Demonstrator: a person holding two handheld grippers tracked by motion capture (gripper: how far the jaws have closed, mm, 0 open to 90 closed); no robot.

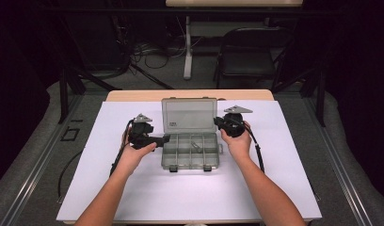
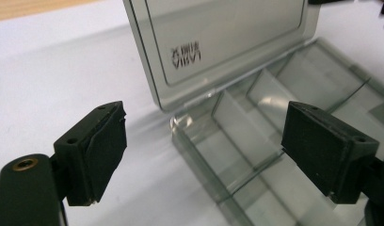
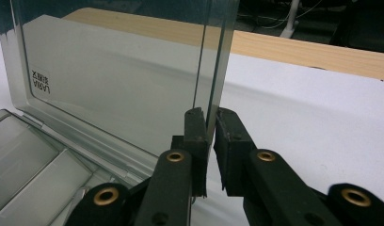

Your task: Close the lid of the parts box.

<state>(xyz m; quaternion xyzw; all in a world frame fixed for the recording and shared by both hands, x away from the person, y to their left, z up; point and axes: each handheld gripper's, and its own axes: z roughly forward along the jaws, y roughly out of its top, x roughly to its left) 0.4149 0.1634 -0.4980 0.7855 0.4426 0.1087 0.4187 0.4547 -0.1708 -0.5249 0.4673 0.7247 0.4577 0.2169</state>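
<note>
A clear grey plastic compartment box (image 1: 190,155) lies in the middle of the white table cover, its lid (image 1: 189,114) standing upright at the back. My right gripper (image 1: 218,123) is shut on the lid's right edge; in the right gripper view the lid (image 3: 115,80) rises from between the gripper's (image 3: 210,126) two pads. My left gripper (image 1: 164,139) is at the box's left side. It (image 2: 204,146) is open wide, with the box's (image 2: 256,141) back left corner between the jaws, untouched. A small grey piece (image 1: 195,145) lies in a middle compartment.
A white sheet (image 1: 133,188) covers the table, with a wooden strip (image 1: 133,95) showing at the back. Beyond the table stand a black folding chair (image 1: 249,59), a white table leg (image 1: 188,47) and floor cables (image 1: 152,54). Black frame posts stand at both sides.
</note>
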